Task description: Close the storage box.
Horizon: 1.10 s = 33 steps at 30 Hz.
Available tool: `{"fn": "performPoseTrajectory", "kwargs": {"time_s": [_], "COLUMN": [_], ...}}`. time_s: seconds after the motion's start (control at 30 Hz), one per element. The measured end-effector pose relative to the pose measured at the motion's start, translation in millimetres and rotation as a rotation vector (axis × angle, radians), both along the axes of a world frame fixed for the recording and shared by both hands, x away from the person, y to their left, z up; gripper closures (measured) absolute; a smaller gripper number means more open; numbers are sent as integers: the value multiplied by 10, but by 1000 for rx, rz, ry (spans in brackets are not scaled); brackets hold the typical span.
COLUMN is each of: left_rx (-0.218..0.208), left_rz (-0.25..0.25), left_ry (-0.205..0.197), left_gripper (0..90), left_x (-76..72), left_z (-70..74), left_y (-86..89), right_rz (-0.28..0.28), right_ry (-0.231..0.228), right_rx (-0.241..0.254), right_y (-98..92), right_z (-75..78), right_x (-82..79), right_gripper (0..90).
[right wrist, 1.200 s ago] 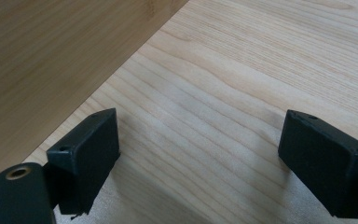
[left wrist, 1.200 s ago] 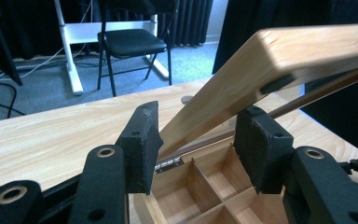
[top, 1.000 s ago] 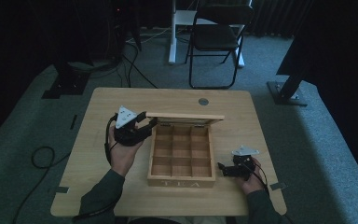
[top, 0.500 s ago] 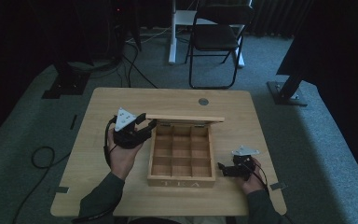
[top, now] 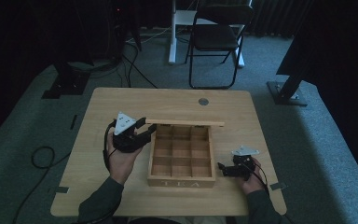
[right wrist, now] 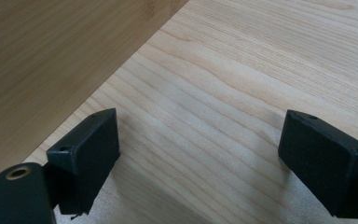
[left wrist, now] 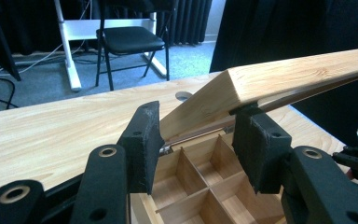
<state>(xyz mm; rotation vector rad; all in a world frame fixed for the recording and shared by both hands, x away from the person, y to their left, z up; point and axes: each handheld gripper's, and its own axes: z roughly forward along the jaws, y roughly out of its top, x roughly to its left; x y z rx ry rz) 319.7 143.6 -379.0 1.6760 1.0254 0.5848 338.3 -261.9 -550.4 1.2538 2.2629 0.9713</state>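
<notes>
The wooden tea box [top: 182, 156] stands in the middle of the table [top: 98, 116], and its lid [top: 185, 123] is raised on the far side. The left gripper [left wrist: 198, 144] is at the lid's left end, its jaws have just been closing and are now narrow, with the lid's corner between the pads; the right pad touches the lid's edge, but a firm grip I cannot confirm. To move the lid well, the hand should follow the arc of the hinge and not pull sideways. The right gripper [right wrist: 198, 158] rests on the table just beside the box's right wall, wide open and holding nothing. The box is pale, smooth wood with square compartments; the pads look matte and foam-like.
</notes>
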Motion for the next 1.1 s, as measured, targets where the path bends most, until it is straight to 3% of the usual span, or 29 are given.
{"fn": "performPoseTrajectory", "kwargs": {"time_s": [1.1], "left_rx": [-14], "left_rz": [-18], "left_ry": [29], "left_gripper": [543], "left_x": [-160], "left_z": [-110], "left_y": [21], "right_rz": [0], "right_ry": [-2], "right_rx": [0], "right_y": [0], "right_z": [-2], "right_x": [0], "right_gripper": [119]}}
